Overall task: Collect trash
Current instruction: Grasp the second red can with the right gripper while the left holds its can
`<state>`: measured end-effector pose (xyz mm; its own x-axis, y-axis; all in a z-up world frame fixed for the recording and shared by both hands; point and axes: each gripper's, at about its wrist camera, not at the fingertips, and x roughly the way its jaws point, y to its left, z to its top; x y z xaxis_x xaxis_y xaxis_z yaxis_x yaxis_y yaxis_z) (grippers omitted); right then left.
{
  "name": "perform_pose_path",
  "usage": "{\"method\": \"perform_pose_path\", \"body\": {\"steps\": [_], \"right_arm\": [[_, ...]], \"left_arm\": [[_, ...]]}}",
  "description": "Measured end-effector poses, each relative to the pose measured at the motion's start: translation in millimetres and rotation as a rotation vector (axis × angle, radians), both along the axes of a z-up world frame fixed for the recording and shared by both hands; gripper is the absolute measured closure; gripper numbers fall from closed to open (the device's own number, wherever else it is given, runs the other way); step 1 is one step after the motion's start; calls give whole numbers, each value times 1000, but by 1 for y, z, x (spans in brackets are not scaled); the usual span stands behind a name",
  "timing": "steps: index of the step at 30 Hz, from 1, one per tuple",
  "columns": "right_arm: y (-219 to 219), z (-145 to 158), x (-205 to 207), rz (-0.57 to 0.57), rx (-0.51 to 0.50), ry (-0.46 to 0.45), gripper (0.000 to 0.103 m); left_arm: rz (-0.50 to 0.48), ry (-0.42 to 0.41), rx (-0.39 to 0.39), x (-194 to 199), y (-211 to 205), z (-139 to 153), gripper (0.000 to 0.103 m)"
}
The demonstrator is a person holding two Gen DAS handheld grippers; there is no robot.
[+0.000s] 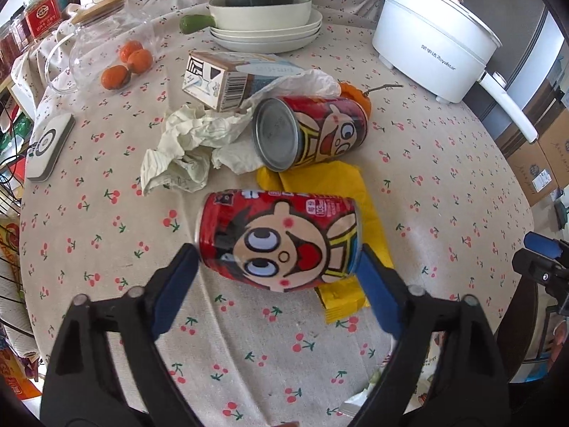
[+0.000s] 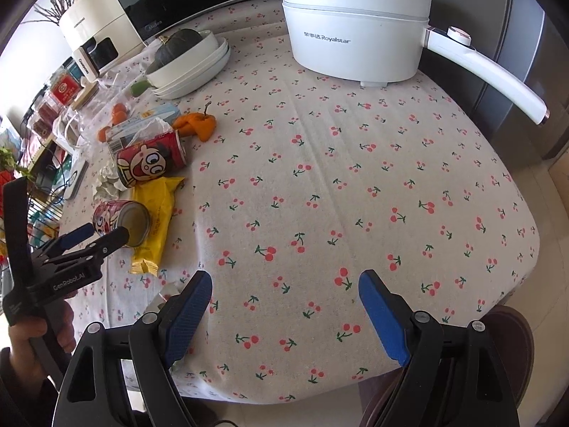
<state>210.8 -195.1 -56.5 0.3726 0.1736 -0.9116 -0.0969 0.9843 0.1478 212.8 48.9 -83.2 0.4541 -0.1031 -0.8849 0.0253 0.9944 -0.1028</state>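
A red cartoon can [image 1: 281, 242] [image 2: 117, 215] lies on its side on a yellow wrapper [image 1: 355, 192] [image 2: 156, 213]. My left gripper [image 1: 277, 249] [image 2: 101, 231] spans it lengthwise, with a blue pad touching each end. A second red can [image 1: 313, 131] [image 2: 153, 160] lies further back beside crumpled tissue [image 1: 185, 142] and a milk carton [image 1: 227, 78]. My right gripper [image 2: 284, 281] hangs open over bare cherry-print cloth near the table's front edge, with nothing between its fingers.
A white electric pot [image 2: 355, 35] with a long handle stands at the back right. Stacked white dishes [image 1: 263, 35] hold a dark squash. Tangerines [image 1: 124, 64], an orange pepper [image 2: 199, 124], a glass jug [image 1: 96, 35] and a white device [image 1: 49, 146] sit at the left.
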Motion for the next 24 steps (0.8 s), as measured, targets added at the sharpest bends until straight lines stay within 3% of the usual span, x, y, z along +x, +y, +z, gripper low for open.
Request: {"method": "perform_pose_path", "body": {"steps": [6, 16, 24], "right_arm": [[17, 7, 9, 48, 51, -22, 17], [118, -9, 70, 234, 134, -70, 9], [169, -28, 102, 298, 81, -82, 8]], "left_arm": [[56, -27, 22, -17, 18, 19, 16], [183, -61, 84, -45, 71, 36, 16], [244, -53, 54, -45, 97, 34, 16]]}}
